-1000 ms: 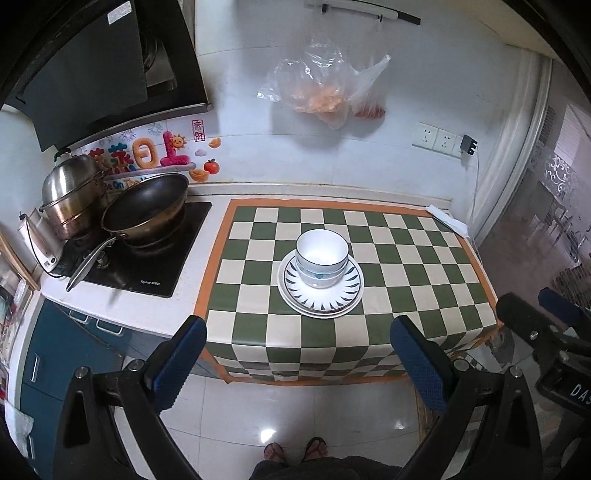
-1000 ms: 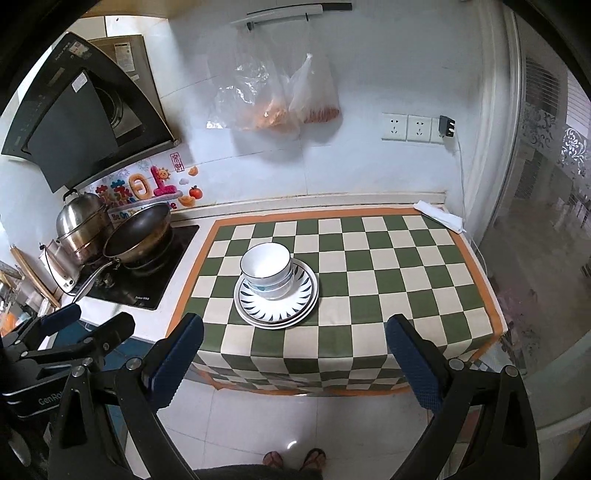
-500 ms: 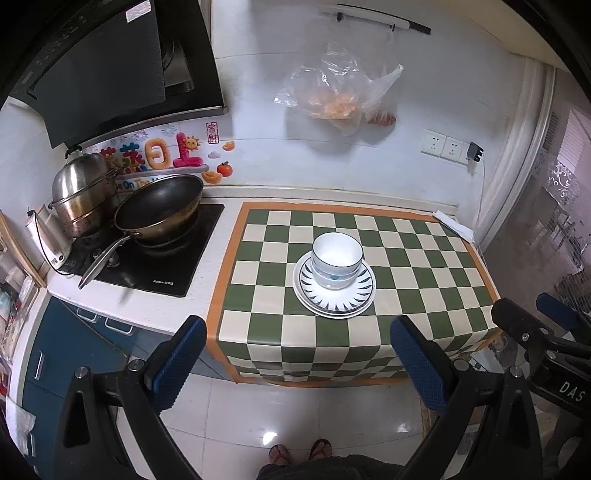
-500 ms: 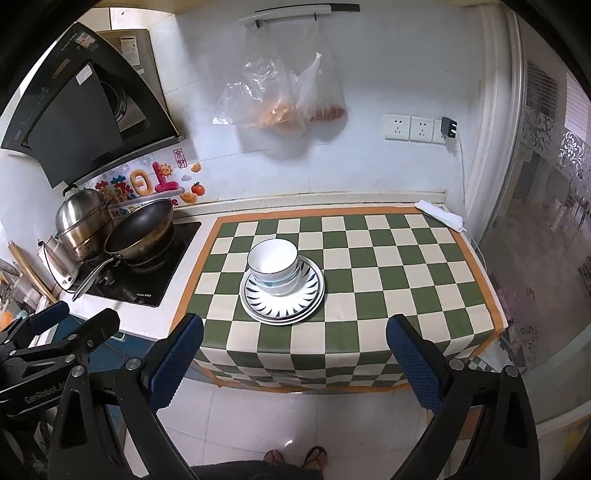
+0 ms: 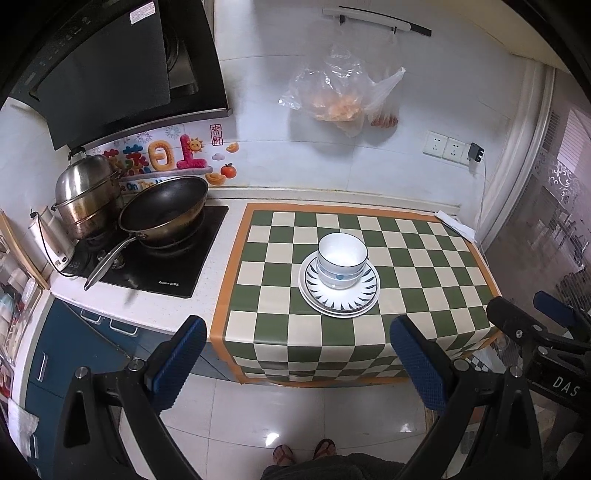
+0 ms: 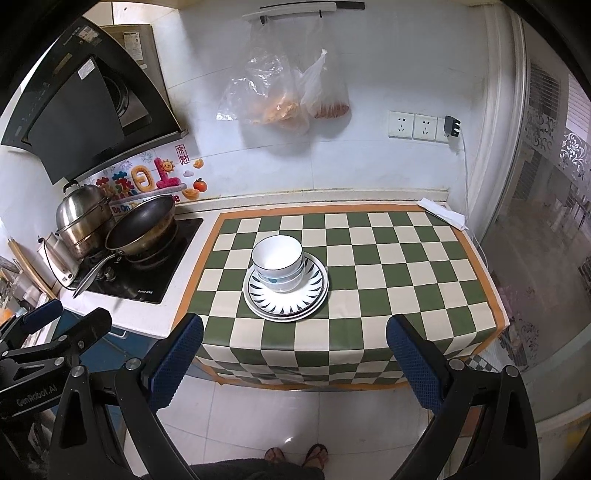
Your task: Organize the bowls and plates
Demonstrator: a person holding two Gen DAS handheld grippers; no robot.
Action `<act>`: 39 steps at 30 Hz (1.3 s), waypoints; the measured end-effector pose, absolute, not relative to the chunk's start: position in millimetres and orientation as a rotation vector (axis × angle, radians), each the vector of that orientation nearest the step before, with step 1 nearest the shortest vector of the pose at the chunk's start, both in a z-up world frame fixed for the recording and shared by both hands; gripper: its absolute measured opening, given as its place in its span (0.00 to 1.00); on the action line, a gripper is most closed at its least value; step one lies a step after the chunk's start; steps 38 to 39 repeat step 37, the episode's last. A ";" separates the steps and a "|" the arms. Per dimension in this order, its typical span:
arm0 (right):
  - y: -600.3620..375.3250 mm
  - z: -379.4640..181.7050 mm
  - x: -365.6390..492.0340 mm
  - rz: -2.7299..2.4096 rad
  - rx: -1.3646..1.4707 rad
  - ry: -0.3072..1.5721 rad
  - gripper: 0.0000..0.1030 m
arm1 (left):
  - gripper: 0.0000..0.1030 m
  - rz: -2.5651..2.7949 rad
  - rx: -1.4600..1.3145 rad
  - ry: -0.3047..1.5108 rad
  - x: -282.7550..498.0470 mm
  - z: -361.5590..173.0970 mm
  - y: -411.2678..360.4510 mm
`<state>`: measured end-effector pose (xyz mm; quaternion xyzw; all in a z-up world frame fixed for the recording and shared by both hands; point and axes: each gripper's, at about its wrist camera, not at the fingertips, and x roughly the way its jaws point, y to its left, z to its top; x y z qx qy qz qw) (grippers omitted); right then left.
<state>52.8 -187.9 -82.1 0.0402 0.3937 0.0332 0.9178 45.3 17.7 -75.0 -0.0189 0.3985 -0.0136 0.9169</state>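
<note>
Green-and-cream checked cloth (image 5: 406, 254) with an orange border covers the right part of the white counter (image 5: 173, 306) and hangs over its front edge; white glossy floor tiles (image 6: 295, 417) below, blue cabinet fronts (image 5: 74, 354) under the stove side; white tiled wall (image 5: 424, 92) behind.

Stacked bowls (image 5: 341, 260) sit nested on stacked plates (image 5: 339, 301) near the middle of the cloth; plates white with dark radiating marks on the rim; top bowl white with a dark rim line.

My left gripper (image 5: 295, 363) is held back over the floor, both blue pads wide apart, nothing between them; my right gripper (image 6: 293, 360) same, pads spread, holding nothing; both well apart from the dishes.

Left of the cloth: black cooktop (image 5: 162, 266) with a dark wok (image 5: 162, 208), steel steamer pot (image 5: 86, 192) just beside it, white kettle (image 5: 55, 240) at the far left; black range hood (image 5: 110, 70) above.

Two plastic bags (image 6: 284, 96) hang from a wall rail (image 6: 295, 9); double socket (image 6: 412, 125) with a black plug (image 6: 452, 126) to the right; folded white cloth (image 6: 441, 214) at the back right corner; frosted patterned glass door (image 6: 554, 203) at right.

Writing: wall sticker (image 5: 162, 158) shows Chinese characters and "On The" partly hidden; cooktop brand print too small to read; "GenRobot.AI" on the left gripper body in the right view; "DAS" on the right gripper body in the left view.
</note>
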 end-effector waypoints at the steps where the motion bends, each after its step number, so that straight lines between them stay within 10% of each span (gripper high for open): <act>1: -187.3 -82.6 53.2 0.067 0.082 0.809 0.98 | 0.99 -0.027 -0.038 0.820 45.3 -75.0 17.8; 39: -184.6 -82.0 39.1 0.062 0.076 0.804 0.98 | 0.99 -0.050 -0.031 0.805 43.4 -71.8 26.6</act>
